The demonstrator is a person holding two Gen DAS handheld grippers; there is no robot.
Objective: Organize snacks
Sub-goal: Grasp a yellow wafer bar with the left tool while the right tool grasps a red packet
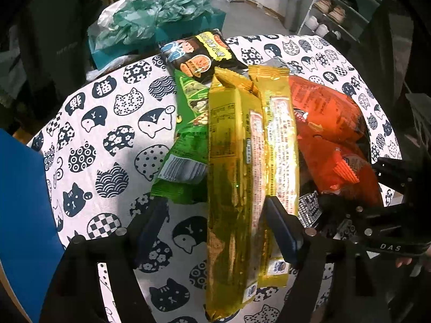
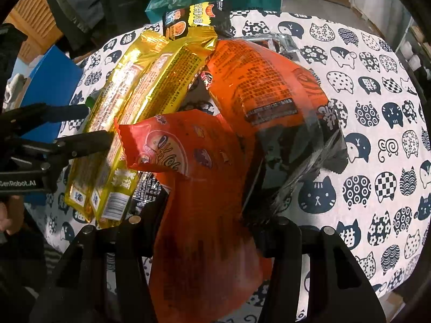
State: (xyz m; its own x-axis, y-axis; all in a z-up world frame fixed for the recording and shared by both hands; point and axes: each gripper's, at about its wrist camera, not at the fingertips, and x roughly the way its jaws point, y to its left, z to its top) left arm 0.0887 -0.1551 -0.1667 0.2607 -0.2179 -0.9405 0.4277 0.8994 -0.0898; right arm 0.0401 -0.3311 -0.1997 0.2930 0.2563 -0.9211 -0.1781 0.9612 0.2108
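Observation:
Two long gold snack packets (image 1: 234,177) lie side by side on the cat-print tablecloth (image 1: 107,140). My left gripper (image 1: 215,204) is open astride them. Its left finger (image 1: 150,223) stands clear of the near packet and its right finger (image 1: 280,226) rests on the other. In the right wrist view an orange snack bag (image 2: 199,237) runs up between the fingers of my right gripper (image 2: 210,210), which is shut on it. A larger orange bag (image 2: 258,80) with a clear end lies just behind. The left gripper (image 2: 94,125) shows at the left, over the gold packets (image 2: 140,88).
A green snack bag (image 1: 188,140) and a black one (image 1: 199,53) lie in the same pile. A blue board (image 1: 21,202) stands at the table's left edge. Beyond the far edge are a teal box of plastic bags (image 1: 161,18) and a shoe rack (image 1: 336,13).

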